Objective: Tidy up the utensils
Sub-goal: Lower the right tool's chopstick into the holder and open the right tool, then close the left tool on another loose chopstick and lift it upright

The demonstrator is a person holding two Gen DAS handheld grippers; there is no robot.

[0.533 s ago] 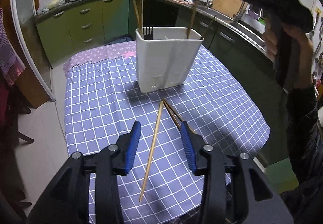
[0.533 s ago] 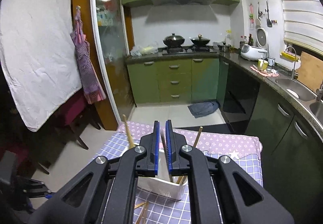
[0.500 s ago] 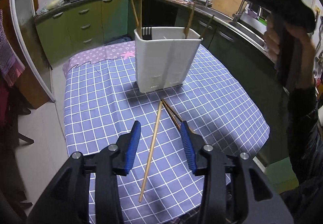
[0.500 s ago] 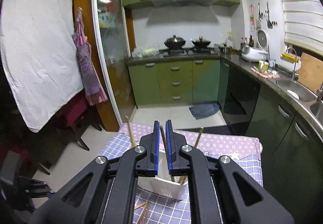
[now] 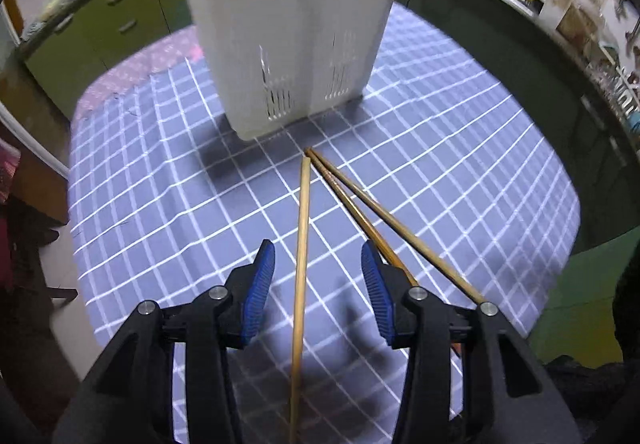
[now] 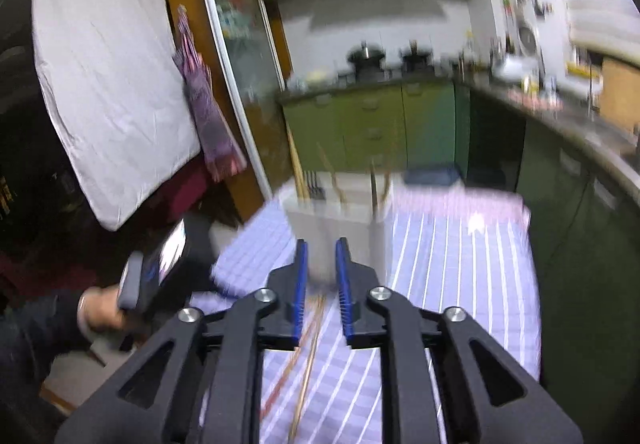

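A white utensil holder (image 5: 292,32) stands on the blue checked tablecloth (image 5: 440,148), with chopsticks and a fork sticking out of its top. Three wooden chopsticks lie in front of it: a pale one (image 5: 302,244) and two darker ones (image 5: 360,200). My left gripper (image 5: 318,276) is open, low over the cloth, with the pale chopstick lying between its jaws. My right gripper (image 6: 320,276) is open a little and empty, above the table, facing the holder (image 6: 340,228). The right wrist view is blurred.
The table edge drops off on the right and left. Green kitchen cabinets (image 6: 372,124) and a counter with a sink run behind and to the right. The other hand's gripper (image 6: 160,268) shows at the left of the right wrist view.
My left gripper has dropped low and forward over the pale chopstick. My right gripper has opened, let go of the chopstick it held, and swung down toward the table.
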